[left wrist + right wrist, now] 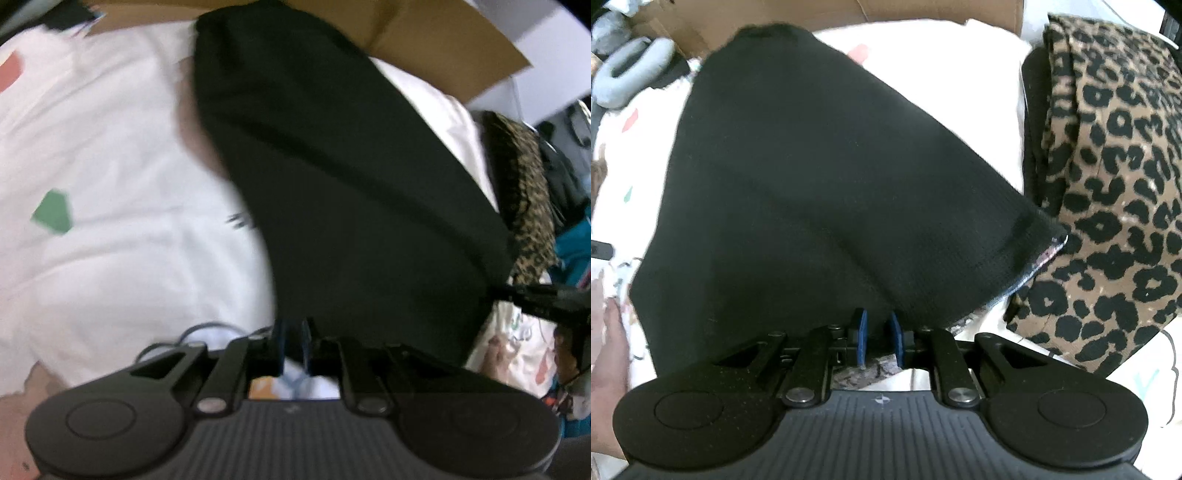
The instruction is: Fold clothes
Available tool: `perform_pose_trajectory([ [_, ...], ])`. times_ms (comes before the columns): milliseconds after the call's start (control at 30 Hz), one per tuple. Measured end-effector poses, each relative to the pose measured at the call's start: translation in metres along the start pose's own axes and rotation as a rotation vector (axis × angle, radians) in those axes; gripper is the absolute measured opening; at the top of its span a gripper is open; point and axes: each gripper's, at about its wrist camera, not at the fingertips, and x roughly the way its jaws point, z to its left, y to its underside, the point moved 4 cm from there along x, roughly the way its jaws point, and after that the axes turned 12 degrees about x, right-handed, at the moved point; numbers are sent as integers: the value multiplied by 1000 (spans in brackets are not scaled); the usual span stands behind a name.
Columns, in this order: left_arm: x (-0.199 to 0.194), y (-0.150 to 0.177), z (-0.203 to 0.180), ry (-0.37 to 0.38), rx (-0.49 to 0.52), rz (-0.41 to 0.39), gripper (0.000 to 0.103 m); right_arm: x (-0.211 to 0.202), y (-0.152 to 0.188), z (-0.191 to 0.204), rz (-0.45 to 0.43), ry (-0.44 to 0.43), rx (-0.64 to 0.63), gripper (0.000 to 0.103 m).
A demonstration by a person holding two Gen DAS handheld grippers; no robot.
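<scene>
Here, black garment (812, 184) lengthwise away from both hand-held grippers, right (878, 341) gripping it, left (293, 345) unclear.

Home, likely bedroom. White printed bedsheet (110, 155) as work surface; cardboard box (923, 11) behind it; leopard-print garment (1115, 177) folded beside sheet; grey neck pillow (628, 70) at edge; more clothes piled (565, 177) at side (blurred, kinds unclear).

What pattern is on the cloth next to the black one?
Leopard print, black spots on brown cloth; clearest in the right wrist view.
</scene>
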Motion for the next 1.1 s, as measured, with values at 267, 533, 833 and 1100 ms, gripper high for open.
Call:
perform_pose_trajectory([
  [267,41,10,-35,15,91,46,10,4,-20,-1,-66,19,-21,22],
  [533,69,32,-43,-2,117,167,10,17,-37,28,-91,14,-104,39],
  [833,66,44,-55,-4,171,223,10,10,-17,83,-86,-63,-239,39],
  [1100,46,36,-50,4,124,177,13,40,14,82,14,-1,-347,39],
])
